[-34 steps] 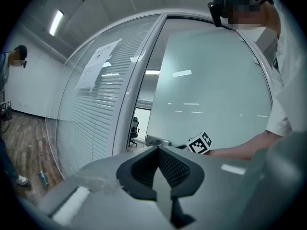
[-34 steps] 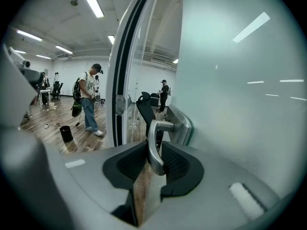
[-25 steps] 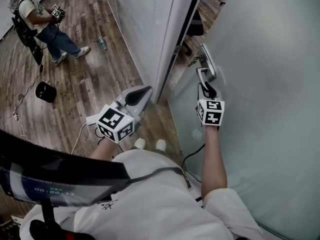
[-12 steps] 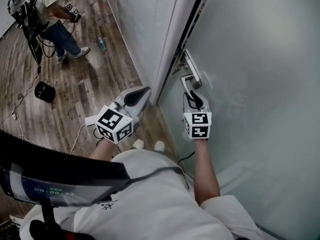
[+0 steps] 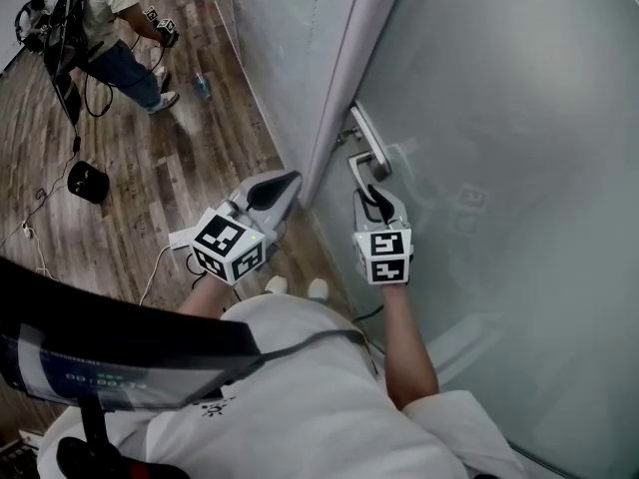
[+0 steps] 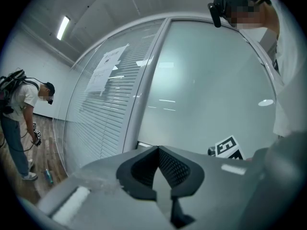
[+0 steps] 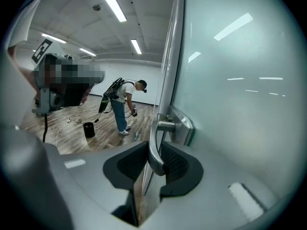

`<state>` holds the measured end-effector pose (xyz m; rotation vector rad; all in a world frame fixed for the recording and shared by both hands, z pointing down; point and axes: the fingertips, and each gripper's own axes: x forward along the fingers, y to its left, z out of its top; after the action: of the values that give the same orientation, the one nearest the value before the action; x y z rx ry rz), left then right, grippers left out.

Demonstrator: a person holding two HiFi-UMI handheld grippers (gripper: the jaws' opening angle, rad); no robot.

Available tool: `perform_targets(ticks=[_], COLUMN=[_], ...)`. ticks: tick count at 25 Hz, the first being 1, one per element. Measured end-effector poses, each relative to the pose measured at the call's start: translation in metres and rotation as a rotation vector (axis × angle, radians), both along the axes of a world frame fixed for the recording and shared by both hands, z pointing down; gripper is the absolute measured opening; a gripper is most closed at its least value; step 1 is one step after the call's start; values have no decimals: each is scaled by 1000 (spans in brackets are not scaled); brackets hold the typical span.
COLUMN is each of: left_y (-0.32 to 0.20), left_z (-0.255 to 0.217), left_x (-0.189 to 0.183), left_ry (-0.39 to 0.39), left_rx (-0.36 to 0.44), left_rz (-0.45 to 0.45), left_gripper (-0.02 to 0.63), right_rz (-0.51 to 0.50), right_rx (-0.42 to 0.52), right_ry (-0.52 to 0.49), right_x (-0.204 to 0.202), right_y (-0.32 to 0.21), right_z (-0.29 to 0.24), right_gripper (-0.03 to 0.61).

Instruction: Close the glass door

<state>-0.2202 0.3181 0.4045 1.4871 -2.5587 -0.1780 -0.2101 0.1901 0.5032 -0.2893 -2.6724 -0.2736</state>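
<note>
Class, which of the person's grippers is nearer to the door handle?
Right. The right gripper is closed on the door handle; the left gripper hangs apart from it, off to the handle's left, holding nothing.

Nothing here can truly be read: the sheets (image 6: pixel 109 63) stuck on the glass wall (image 6: pixel 91 123) with the blinds carry print, but it is far too small to make out. The display (image 5: pixel 92 378) on the dark band, low at the left of the head view, shows pale digits too blurred to tell. The left cube (image 5: pixel 231 246) and the right cube (image 5: pixel 383 255) bear only black-and-white square patterns, no letters or numbers, and so does the far cube (image 5: pixel 162 24) held by the person (image 5: pixel 110 28) across the floor.
</note>
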Motion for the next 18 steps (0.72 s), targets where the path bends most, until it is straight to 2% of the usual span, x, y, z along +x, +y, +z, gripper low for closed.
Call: perform_targets(ticks=[7, 12, 18], left_y=[-6, -15, -19], left_z=[-6, -9, -14], left_x=[2, 1, 7], left_ry=[-2, -7, -10], left_rx=[8, 9, 12], left_rz=[10, 23, 38], left_gripper=[3, 3, 3], right_rz=[-4, 42, 52], right_rx=[-6, 16, 19], right_ry=[12, -11, -16], right_x=[4, 5, 16], right_y=[1, -4, -3], right_z=[-6, -9, -18], right_gripper=[92, 115, 123])
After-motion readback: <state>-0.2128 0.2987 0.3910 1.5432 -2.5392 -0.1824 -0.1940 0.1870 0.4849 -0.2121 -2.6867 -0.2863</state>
